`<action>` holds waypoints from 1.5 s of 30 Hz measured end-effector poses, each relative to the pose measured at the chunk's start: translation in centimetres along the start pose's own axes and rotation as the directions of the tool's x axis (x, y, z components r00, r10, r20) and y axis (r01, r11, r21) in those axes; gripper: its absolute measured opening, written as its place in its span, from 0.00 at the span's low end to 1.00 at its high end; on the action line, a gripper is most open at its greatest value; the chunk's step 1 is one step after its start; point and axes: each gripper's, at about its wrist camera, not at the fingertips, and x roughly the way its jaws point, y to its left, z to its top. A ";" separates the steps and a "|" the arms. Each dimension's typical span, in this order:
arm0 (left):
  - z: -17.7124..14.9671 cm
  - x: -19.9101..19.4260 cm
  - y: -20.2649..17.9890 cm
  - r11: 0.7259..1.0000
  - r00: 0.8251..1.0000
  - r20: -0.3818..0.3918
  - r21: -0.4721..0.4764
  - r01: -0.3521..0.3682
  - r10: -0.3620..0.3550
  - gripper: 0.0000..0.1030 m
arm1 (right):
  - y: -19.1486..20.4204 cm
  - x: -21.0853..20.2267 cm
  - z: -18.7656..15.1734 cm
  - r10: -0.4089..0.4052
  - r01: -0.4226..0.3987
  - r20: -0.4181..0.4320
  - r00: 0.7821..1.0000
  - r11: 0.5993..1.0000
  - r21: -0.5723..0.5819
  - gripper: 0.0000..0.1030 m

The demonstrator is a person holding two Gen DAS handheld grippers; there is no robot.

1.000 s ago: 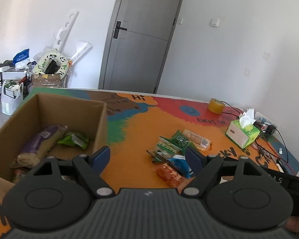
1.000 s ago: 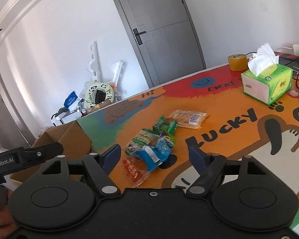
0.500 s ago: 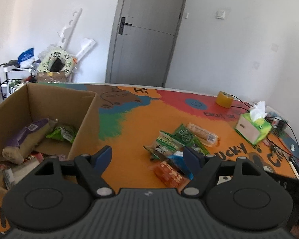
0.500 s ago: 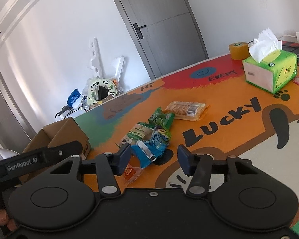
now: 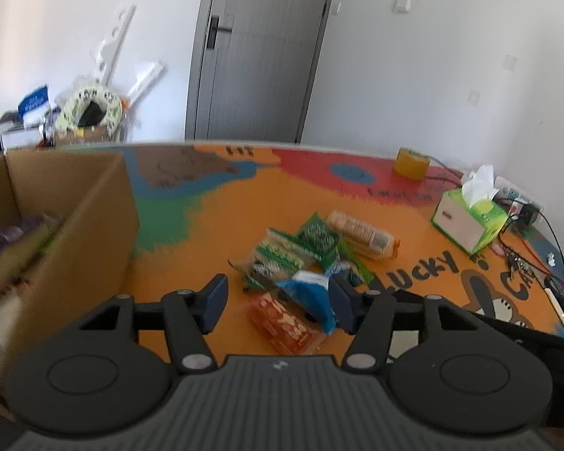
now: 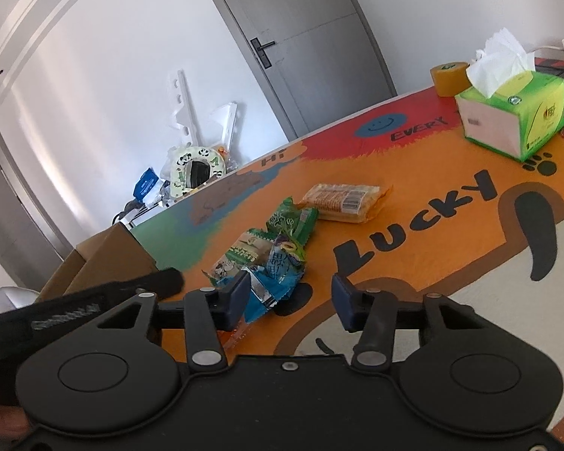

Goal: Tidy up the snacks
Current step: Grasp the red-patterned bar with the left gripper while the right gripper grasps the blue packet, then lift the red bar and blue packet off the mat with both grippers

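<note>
Both tools, the left tool and right tool, empty and closing over overlapping snack packets at twelve o'clock, risk colliding or snagging two.

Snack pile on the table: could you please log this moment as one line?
stage: reaching | left gripper: closing, orange packet between | right gripper: closing, empty | snack pile: on table | cardboard box: partly filled

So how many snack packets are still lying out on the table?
5, maybe more underneath: a beige biscuit pack farthest, a dark green packet, a pale green one, a blue one, an orange one nearest.
</note>
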 end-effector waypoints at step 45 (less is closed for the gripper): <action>-2.5 2.2 4.3 0.999 0.994 -0.098 -0.019 -0.048 0.046 0.22 | 4.0 5.3 -1.2 0.032 -0.043 -0.110 0.993 0.995 -0.092 0.26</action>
